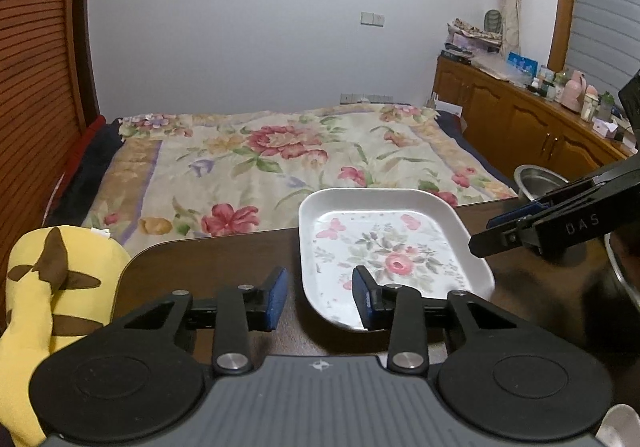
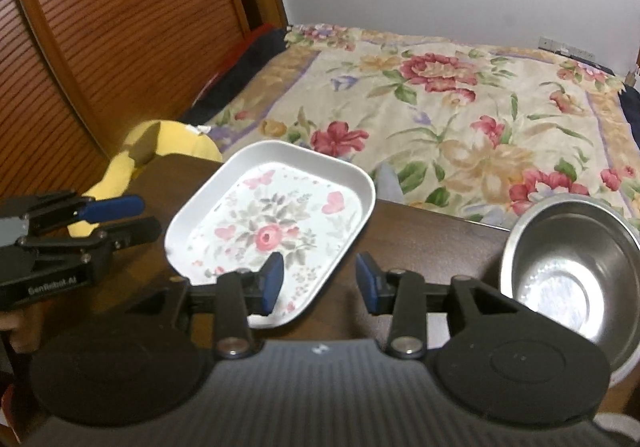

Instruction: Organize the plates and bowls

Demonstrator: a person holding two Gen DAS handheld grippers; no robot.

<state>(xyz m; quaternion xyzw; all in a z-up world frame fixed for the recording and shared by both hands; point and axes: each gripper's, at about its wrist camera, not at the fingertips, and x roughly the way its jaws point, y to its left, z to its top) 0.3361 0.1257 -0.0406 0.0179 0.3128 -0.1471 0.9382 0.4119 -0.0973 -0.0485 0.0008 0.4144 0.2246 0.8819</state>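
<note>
Sitting near the table (image 2: pixel 432 239) edge, plate (image 2: pixel 276 219) beside bowl (image 2: pixel 576 271).

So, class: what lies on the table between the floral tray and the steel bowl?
Only bare dark table between the floral tray and the steel bowl; the right wrist view shows it.

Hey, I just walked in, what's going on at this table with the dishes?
A person holds a two-finger claw in each hand over a dark wooden table at the foot of a floral-covered bed. Both the left claw and the right claw are open and empty, hovering at the near end of a white rectangular plate with a flower print. A shiny steel bowl sits on the table to the plate's right. Nothing is gripped.
</note>
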